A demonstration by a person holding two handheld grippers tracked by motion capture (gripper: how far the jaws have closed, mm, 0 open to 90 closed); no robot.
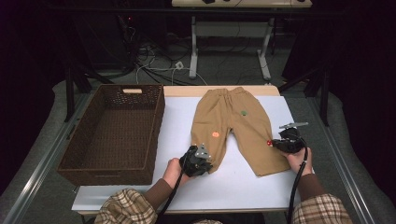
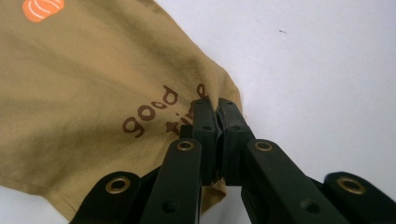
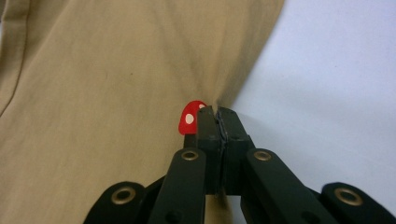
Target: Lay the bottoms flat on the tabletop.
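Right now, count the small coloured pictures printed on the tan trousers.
3. A green one sits high on the right leg, an orange pumpkin lies on the left leg, and a red spotted mushroom is at the right leg's outer edge. The underside may hide more.

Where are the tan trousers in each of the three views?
High view: tan trousers lie flat at table centre, right of the wicker basket.
Left gripper view: they cover the left half, hem pinched by the left gripper.
Right gripper view: they cover the left and top, edge pinched by the right gripper.
Shared landmark: the orange pumpkin print.
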